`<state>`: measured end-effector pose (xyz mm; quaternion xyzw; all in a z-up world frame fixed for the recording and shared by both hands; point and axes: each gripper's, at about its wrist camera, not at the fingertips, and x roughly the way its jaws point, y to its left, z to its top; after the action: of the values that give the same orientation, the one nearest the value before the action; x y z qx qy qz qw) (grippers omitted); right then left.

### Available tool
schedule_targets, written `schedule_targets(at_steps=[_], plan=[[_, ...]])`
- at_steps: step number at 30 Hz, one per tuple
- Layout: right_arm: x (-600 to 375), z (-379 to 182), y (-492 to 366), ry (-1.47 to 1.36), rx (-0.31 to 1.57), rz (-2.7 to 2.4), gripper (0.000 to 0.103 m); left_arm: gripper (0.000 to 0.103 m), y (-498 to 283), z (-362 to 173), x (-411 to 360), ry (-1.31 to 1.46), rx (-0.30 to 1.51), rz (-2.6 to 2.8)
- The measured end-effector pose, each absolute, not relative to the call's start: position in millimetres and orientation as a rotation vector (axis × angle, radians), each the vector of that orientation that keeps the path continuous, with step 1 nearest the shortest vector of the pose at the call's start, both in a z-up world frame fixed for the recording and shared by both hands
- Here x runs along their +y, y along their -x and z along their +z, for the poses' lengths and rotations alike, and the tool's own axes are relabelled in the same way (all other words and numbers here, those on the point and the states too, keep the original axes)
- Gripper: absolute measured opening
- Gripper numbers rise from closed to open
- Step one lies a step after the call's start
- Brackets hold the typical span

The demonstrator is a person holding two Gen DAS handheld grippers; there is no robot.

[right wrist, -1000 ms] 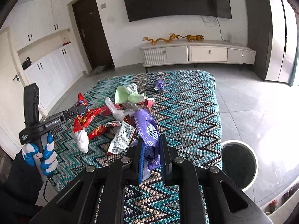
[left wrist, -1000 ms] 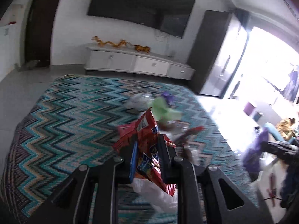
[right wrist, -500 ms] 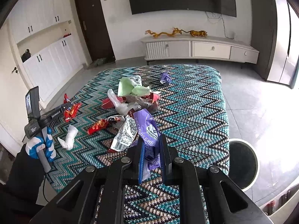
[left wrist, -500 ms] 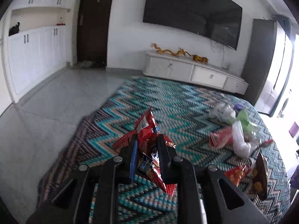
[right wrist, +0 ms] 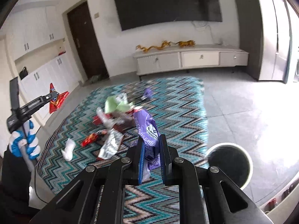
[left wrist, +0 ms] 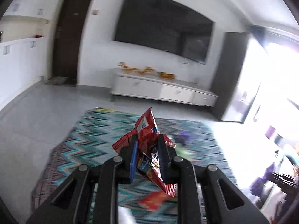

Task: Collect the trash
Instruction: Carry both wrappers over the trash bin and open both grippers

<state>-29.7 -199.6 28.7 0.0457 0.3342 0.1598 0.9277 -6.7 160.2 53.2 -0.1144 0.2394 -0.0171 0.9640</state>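
My left gripper (left wrist: 147, 141) is shut on a red snack wrapper (left wrist: 144, 130) and holds it up above the zigzag rug (left wrist: 97, 130). It also shows in the right wrist view (right wrist: 54, 98), raised at the far left with the red wrapper (right wrist: 55, 100). My right gripper (right wrist: 151, 140) is shut on a purple wrapper (right wrist: 147, 128) above the rug's near edge. A pile of wrappers (right wrist: 115, 115) lies on the rug (right wrist: 177, 100): a green one (right wrist: 114, 105), a silver one (right wrist: 111, 144), a red one (right wrist: 91, 138), crumpled white paper (right wrist: 68, 148).
A round white bin with a dark inside (right wrist: 229, 158) stands on the tiled floor right of the rug. A small purple wrapper (right wrist: 147, 93) lies farther back. A white TV cabinet (right wrist: 188, 59) and a wall TV (right wrist: 168, 1) are behind.
The left gripper lifted the red wrapper higher and swung its view right. The right gripper tilted and moved a little toward the bin, still holding the purple wrapper.
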Motion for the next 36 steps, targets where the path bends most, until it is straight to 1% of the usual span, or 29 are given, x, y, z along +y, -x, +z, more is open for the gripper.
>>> schedule_targets(at_steps=[5,9,13,20,24,25,26,28,30,33,35,36], plan=[[-254,41,30,-0.124,0.641,0.216,0.014,0.019,-12,74,73,0.198,0.533,-0.239],[-296,38,24,-0.148,0.638,0.127,0.014,0.019,-36,73,-1,0.156,0.607,-0.367],[-333,17,8,-0.2,0.677,0.061,0.015,0.019,-61,52,-76,0.102,0.702,-0.466],[-375,-47,-38,-0.289,0.812,-0.026,0.017,0.022,-108,-12,-194,0.006,0.888,-0.569],[-388,-84,-61,-0.33,0.881,-0.065,0.018,0.022,-128,-48,-235,-0.035,0.972,-0.598],[-392,-95,-68,-0.341,0.901,-0.078,0.018,0.024,-134,-58,-244,-0.042,0.992,-0.601],[-395,-102,-72,-0.351,0.915,-0.087,0.018,0.029,-136,-68,-251,-0.041,1.009,-0.602],[-400,-116,-80,-0.365,0.94,-0.101,0.019,0.031,-145,-82,-259,-0.031,1.051,-0.612],[-405,-129,-86,-0.369,0.966,-0.121,0.028,0.032,-154,-99,-268,-0.022,1.097,-0.621],[-416,-143,-91,-0.377,0.987,-0.139,0.035,0.032,-159,-113,-274,0.009,1.142,-0.643],[-418,-148,-92,-0.377,0.997,-0.153,0.036,0.033,-158,-116,-277,0.004,1.145,-0.647],[-419,-149,-92,-0.379,0.997,-0.155,0.036,0.035,-158,-116,-277,0.004,1.146,-0.651]])
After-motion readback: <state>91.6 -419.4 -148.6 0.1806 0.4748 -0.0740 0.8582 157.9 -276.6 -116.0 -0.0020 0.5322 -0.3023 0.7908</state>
